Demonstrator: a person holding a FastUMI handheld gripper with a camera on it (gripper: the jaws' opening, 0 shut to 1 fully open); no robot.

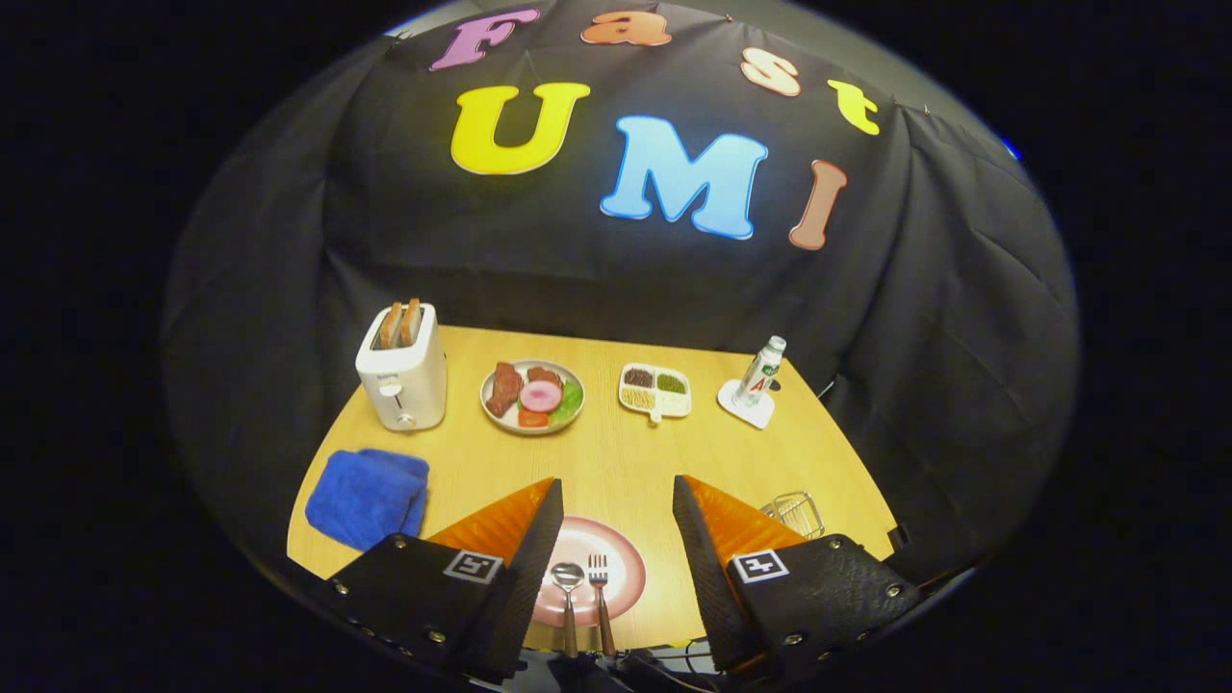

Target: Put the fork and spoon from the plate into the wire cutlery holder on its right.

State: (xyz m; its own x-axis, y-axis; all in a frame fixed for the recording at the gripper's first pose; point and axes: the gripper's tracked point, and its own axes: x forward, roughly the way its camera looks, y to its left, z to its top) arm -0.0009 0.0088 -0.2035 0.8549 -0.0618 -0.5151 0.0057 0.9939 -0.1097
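The gripper view rides on the gripper (616, 505), looking forward and down from above the near edge of the table (616, 462), close over the plate (628, 568), facing the far cloth wall (597, 279).

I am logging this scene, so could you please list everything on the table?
toaster: one, white, two bread slices in it, far left
food plate: one, grey, beside toaster
divided dish: one, cream, right of food plate
bottle: one, clear, on a white coaster, far right
cloth: one, blue, near left
pink plate: one, between the fingers
spoon: one, silver, on pink plate
fork: one, silver, beside spoon
wire holder: one, right of pink plate
claw: one, black and orange, open
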